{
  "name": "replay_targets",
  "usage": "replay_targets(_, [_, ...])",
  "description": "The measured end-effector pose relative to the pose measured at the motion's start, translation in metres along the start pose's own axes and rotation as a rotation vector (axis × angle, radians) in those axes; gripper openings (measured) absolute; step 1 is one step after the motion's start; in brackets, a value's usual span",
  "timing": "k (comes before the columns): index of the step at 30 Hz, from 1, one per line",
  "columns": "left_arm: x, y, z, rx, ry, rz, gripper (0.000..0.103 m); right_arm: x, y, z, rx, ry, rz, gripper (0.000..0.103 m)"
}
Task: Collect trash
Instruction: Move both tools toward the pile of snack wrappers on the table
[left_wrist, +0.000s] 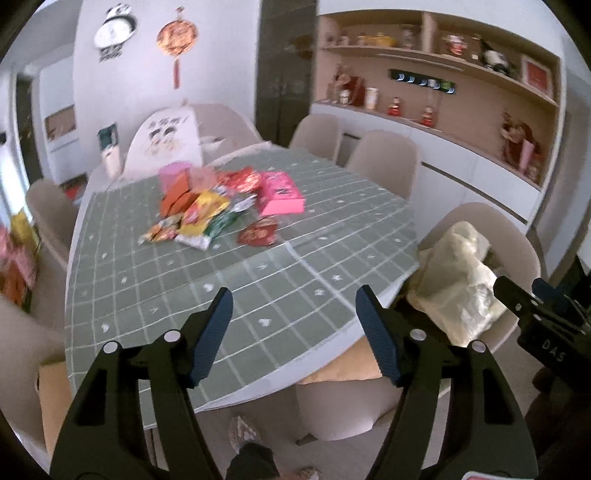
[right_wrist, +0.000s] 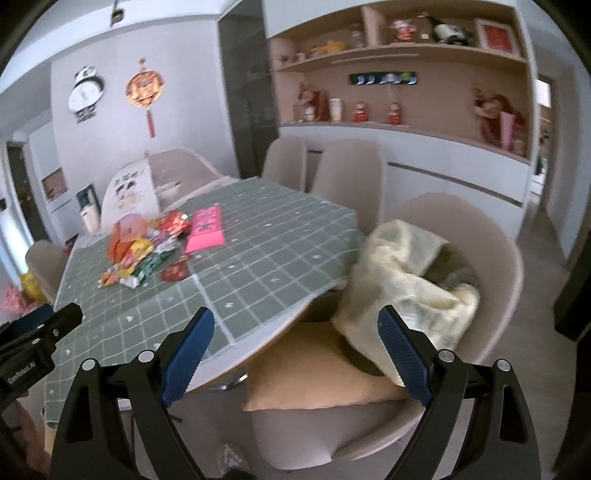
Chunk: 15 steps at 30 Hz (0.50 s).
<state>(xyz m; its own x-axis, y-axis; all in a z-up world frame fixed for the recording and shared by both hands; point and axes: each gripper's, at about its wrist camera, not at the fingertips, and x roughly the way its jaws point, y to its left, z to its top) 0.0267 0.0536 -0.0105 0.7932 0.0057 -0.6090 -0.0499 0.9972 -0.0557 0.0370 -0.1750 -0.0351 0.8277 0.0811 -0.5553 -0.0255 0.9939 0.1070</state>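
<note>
The left gripper (left_wrist: 294, 334) is hanging wide apart at the bottom of the left wrist view, with nothing between its blue fingers (left_wrist: 212, 334), which are sitting over the near edge of the table (left_wrist: 258, 288) and its green checked cloth. The right gripper (right_wrist: 297, 349) is likewise standing wide with nothing in it at the bottom of the right wrist view, reaching over the table corner and the tan cushion (right_wrist: 314, 373) on the near chair (right_wrist: 491, 266). The pile of wrappers (left_wrist: 207, 210) is lying toward the upper left of the table in both views, just beside a pink box (left_wrist: 280, 194) and a red packet (left_wrist: 258, 230), well apart from both grippers. A pale plastic bag (right_wrist: 402, 277) is slumping open on the chair at the right of the frame, just beyond the right gripper's right finger. Beige chairs are ringing the table, and shelves of ornaments (right_wrist: 399, 107) are filling the upper right
</note>
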Motion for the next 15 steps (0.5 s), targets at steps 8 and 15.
replay_targets(8, [0.034, 0.078, 0.007, -0.152, 0.098, 0.145, 0.065, 0.063, 0.071, 0.021, -0.106, 0.094, 0.139, 0.087])
replay_targets(15, [0.087, 0.162, 0.021, -0.279, 0.235, 0.223, 0.061, 0.136, 0.144, 0.042, -0.177, 0.179, 0.225, 0.087])
